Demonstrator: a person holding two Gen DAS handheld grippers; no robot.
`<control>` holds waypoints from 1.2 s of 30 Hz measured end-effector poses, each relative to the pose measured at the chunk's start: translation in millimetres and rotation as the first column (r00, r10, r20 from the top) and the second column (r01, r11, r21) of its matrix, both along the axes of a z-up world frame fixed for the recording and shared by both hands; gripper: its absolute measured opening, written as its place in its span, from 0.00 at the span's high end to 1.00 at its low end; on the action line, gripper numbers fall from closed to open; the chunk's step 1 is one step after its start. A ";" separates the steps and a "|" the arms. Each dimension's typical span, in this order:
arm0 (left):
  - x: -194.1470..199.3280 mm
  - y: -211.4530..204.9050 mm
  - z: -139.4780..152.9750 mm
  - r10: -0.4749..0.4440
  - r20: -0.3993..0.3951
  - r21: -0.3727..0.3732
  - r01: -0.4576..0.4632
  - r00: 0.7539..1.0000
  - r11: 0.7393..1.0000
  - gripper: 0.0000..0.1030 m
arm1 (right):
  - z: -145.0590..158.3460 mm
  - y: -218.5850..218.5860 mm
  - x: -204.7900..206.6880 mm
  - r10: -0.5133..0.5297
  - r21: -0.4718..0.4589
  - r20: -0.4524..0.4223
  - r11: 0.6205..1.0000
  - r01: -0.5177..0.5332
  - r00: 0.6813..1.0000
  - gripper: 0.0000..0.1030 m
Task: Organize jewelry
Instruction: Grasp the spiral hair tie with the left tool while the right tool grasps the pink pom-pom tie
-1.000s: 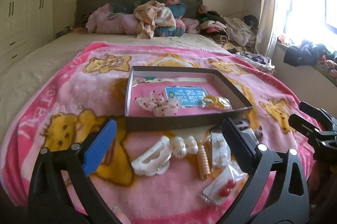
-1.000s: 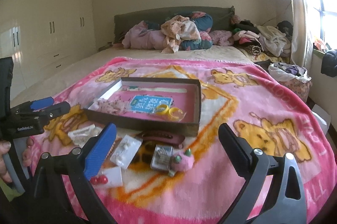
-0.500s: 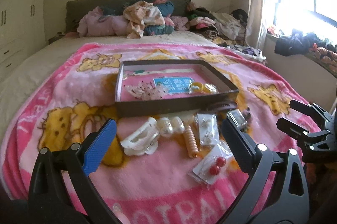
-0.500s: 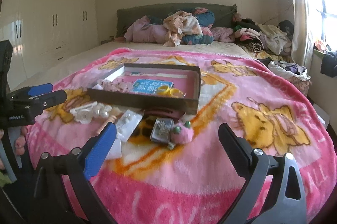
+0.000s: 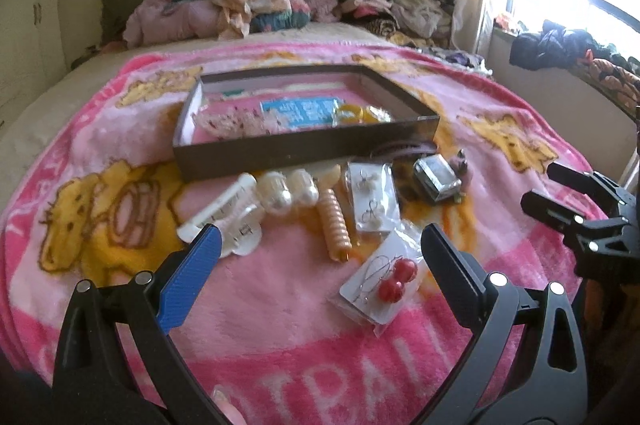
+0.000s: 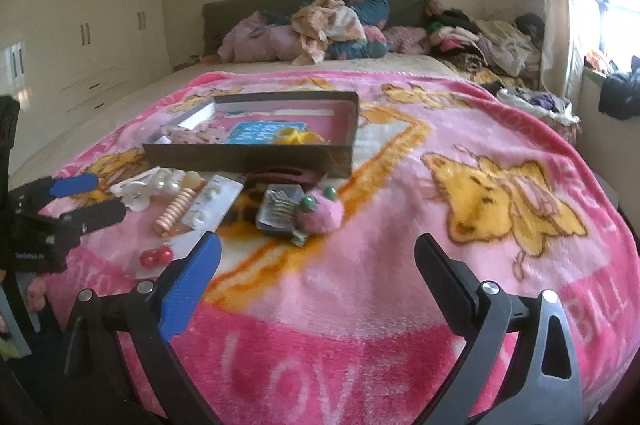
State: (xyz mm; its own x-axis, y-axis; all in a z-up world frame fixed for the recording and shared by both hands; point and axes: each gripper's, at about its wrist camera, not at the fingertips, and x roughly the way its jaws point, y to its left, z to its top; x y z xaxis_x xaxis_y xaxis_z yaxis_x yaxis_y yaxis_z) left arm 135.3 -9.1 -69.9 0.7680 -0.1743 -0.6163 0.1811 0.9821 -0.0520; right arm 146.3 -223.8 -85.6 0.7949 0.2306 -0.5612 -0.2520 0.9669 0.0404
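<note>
Both claws hang spread and empty over the near edge of the bed, so the sorting sits between pickups: a few pieces already lie in the shallow brown cardboard tray (image 5: 304,153), and the rest wait on the fuzzy pink blanket (image 5: 280,305) just in front of its near wall. The left claw (image 5: 320,257) points at that loose row, its jaws wide apart, one pad blue and ribbed, the other black; the right claw (image 6: 316,261) is equally wide apart, over bare blanket to the right of the pile. Closest to the left claw lies a glossy plastic packet of red ball earrings (image 5: 380,285) on wire hooks, flat and slippery-looking, so the likely next move is to come down on it and pinch an edge rather than the flat face, since the plush pile gives underfoot. Beyond it lie a ridged peach spiral hair tie (image 5: 336,225), a clear packet of small silver earrings (image 5: 370,201), two pearly round beads (image 5: 288,191) and a white hard-plastic claw clip (image 5: 224,213). To the right sit a small clear box (image 6: 280,209) and a fluffy pink pom-pom (image 6: 320,215) with green beads. Inside the tray are a blue printed card (image 5: 300,109) and yellow rings (image 5: 352,113).
</note>
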 end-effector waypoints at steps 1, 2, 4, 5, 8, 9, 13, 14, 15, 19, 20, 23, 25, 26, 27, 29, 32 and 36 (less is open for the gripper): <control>3.1 -0.6 -3.0 -0.003 -0.014 -0.006 0.003 1.000 1.000 0.12 | -2.3 -1.5 3.8 -0.010 -0.002 -0.007 1.000 0.010 1.000 0.09; 6.0 -1.0 -5.7 -0.006 -0.023 -0.010 0.006 1.000 1.000 0.16 | -4.7 -3.1 8.9 -0.023 -0.004 -0.018 1.000 0.023 1.000 0.10; 14.5 -2.9 -12.2 -0.007 -0.053 -0.011 0.006 0.999 1.000 0.23 | -7.4 -5.4 18.4 -0.033 0.002 -0.039 0.999 0.033 0.999 0.16; 17.5 -3.4 -14.6 -0.008 -0.066 -0.014 0.007 0.998 1.000 0.28 | -9.5 -6.6 24.3 -0.037 0.006 -0.049 0.999 0.037 0.998 0.16; 28.8 -2.7 -22.6 -0.001 -0.102 -0.019 -0.001 0.995 1.000 0.41 | -13.6 -6.0 38.3 -0.022 0.017 -0.074 1.000 0.023 0.997 0.22; 32.9 -2.3 -25.4 0.002 -0.116 -0.020 -0.005 0.993 1.000 0.47 | -16.0 -4.1 44.3 -0.014 0.013 -0.085 1.000 0.015 0.996 0.24; 44.0 -1.8 -33.8 0.007 -0.154 -0.022 -0.011 0.988 1.000 0.53 | -25.9 2.3 61.7 0.000 -0.006 -0.127 1.000 -0.001 0.992 0.27; 44.7 -2.2 -34.7 0.008 -0.156 -0.021 -0.011 0.988 1.000 0.54 | -29.3 4.2 66.2 0.005 -0.014 -0.139 1.000 -0.007 0.990 0.31; 46.5 -2.6 -36.0 0.007 -0.162 -0.022 -0.011 0.987 1.000 0.55 | -30.9 5.5 68.1 0.012 -0.012 -0.143 1.000 -0.013 0.990 0.34; 51.9 -4.7 -36.6 0.007 -0.166 -0.023 -0.011 0.986 1.000 0.58 | -34.4 6.3 78.7 0.019 0.005 -0.145 1.000 -0.019 0.989 0.35; 52.7 -5.0 -36.8 0.007 -0.168 -0.026 -0.012 0.986 1.000 0.60 | -35.6 5.6 82.6 0.023 0.020 -0.154 1.000 -0.020 0.988 0.36; 55.0 -6.3 -39.1 0.009 -0.175 -0.022 -0.013 0.984 1.000 0.65 | -38.7 2.6 93.0 0.029 0.063 -0.181 0.998 -0.018 0.983 0.43; 55.0 -7.7 -39.5 0.007 -0.176 -0.015 -0.010 0.984 1.000 0.71 | -41.0 1.3 99.2 0.056 0.103 -0.202 0.994 -0.036 0.978 0.59; 54.6 -8.5 -39.8 0.005 -0.176 -0.012 -0.007 0.984 1.000 0.76 | -42.3 1.9 100.8 0.073 0.119 -0.207 0.992 -0.049 0.976 0.64; 53.8 -9.4 -39.9 0.002 -0.174 -0.008 -0.003 0.985 1.000 0.81 | -42.0 1.3 100.1 0.082 0.128 -0.206 0.990 -0.056 0.975 0.71; 52.9 -10.4 -39.3 -0.002 -0.172 -0.012 0.000 0.985 1.000 0.89 | -40.5 1.6 97.1 0.079 0.123 -0.196 0.991 -0.055 0.978 0.73; 48.9 -12.2 -36.9 -0.005 -0.164 -0.017 0.003 0.987 1.000 0.89 | -36.0 -2.0 89.4 0.062 0.132 -0.174 0.990 -0.039 0.983 0.74; 44.2 -14.7 -31.8 -0.016 -0.146 -0.017 0.013 0.989 1.000 0.89 | -29.9 -11.3 77.8 0.028 0.141 -0.157 0.990 -0.006 0.987 0.74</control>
State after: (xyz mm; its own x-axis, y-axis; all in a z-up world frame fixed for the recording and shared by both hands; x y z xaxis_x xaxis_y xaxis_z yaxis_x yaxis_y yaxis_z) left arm 179.5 -23.8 -101.7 0.6673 -0.1956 -0.7186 0.1846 0.9782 -0.0948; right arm 224.1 -235.1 -115.5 0.6941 0.3283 -0.6406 -0.2477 0.9445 0.2157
